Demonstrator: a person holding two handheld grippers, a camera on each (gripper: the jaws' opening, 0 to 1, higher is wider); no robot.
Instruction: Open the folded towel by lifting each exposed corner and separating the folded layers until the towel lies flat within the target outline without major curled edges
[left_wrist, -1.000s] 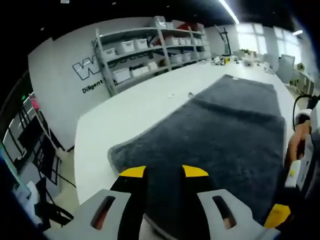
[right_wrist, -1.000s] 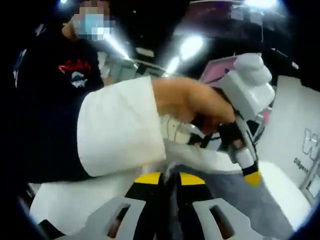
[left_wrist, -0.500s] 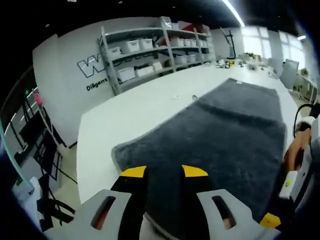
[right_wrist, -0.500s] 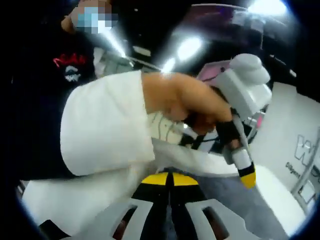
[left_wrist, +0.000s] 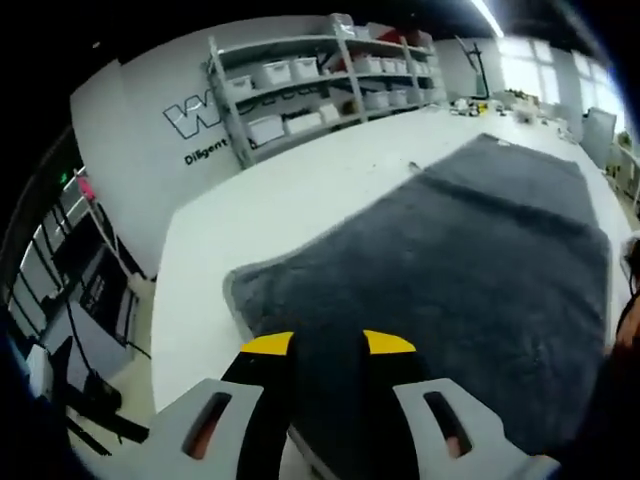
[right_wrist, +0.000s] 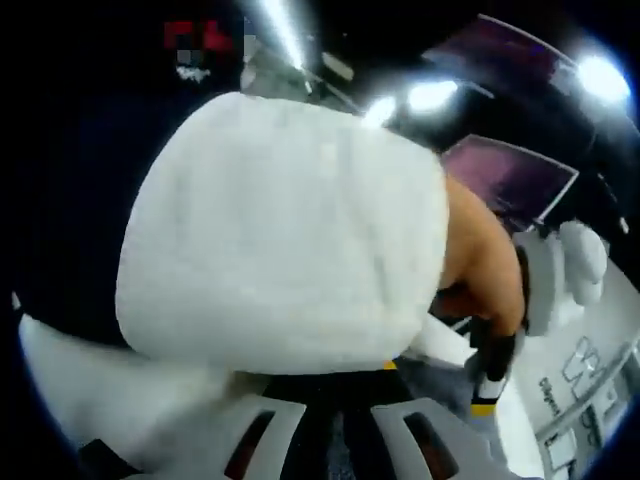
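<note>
**Towel edge held as right gripper swings behind the sleeve**

The left gripper fingers pinch the near edge of the grey towel, which lies spread across the white desk. The right gripper has turned; a white sleeve now hides its fingers, so I cannot tell their state. The unfolding looks nearly done.

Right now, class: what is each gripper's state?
Left gripper: shut on the grey towel.
Right gripper: cannot be told; the white sleeve blocks its jaws.

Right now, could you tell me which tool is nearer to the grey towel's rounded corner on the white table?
Left. The left tool grips the grey towel right beside its rounded corner. The right tool lies mostly hidden behind a white sleeve, so its distance can't be judged.
</note>
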